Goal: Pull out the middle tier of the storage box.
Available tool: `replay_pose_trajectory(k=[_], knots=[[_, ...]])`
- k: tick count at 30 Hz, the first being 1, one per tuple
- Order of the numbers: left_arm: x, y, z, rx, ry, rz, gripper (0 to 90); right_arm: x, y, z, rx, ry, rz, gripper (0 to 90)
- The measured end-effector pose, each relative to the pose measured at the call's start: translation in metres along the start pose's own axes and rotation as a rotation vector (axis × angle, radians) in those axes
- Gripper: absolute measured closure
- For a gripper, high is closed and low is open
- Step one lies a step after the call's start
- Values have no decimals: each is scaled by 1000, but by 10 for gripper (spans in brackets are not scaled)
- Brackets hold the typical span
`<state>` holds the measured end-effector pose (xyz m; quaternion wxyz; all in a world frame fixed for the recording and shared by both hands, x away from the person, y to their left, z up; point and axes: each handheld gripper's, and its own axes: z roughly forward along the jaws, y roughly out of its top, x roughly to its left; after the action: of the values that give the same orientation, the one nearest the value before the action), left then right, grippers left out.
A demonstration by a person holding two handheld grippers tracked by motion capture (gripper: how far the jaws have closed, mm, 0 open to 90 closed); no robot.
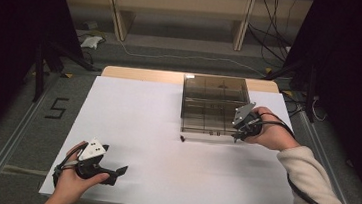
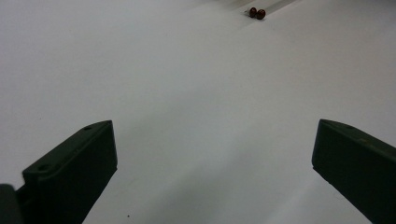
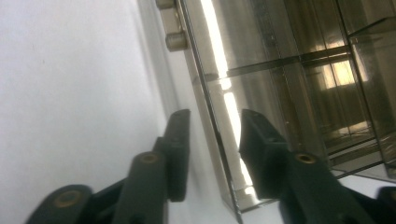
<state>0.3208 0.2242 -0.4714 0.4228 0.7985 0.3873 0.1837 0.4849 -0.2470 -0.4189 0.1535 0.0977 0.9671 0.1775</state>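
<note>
Grippers, two, hand-held, black plastic jaws. Left gripper (image 1: 118,170): nearest the person, resting low over the white table sheet (image 1: 161,180), jaws spread wide and empty. Two small dark-red round beads (image 2: 257,13), glossy, touching one another, lie well ahead of its jaws and slightly to their right, on open sheet.

Right gripper (image 3: 212,140): jaws straddling the front wall of a smoked transparent plastic compartment box (image 1: 214,105), one jaw outside, one inside, a narrow gap left; not yet clamped. Box rigid, hard-edged, glossy, divided by thin partitions. Beads sit just left of this gripper, probably its nearer target.
</note>
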Motion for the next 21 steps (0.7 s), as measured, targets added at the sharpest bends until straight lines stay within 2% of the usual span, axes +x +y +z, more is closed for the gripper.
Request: replay_pose_trajectory(k=[4,8,11,15,21], knots=[[0,0,0,0,-1,-1,0,4,0,0,-36,-31,45,512],[0,0,0,0,0,0,0,9,2,-3,-101,-64,96,428],[0,0,0,0,1,-1,0,15,4,-6,-152,-72,129,369],[-1,0,0,-2,0,-4,0,25,6,-5,-183,-93,141,333],[0,0,0,-2,0,0,0,40,8,-3,-265,-103,185,318]])
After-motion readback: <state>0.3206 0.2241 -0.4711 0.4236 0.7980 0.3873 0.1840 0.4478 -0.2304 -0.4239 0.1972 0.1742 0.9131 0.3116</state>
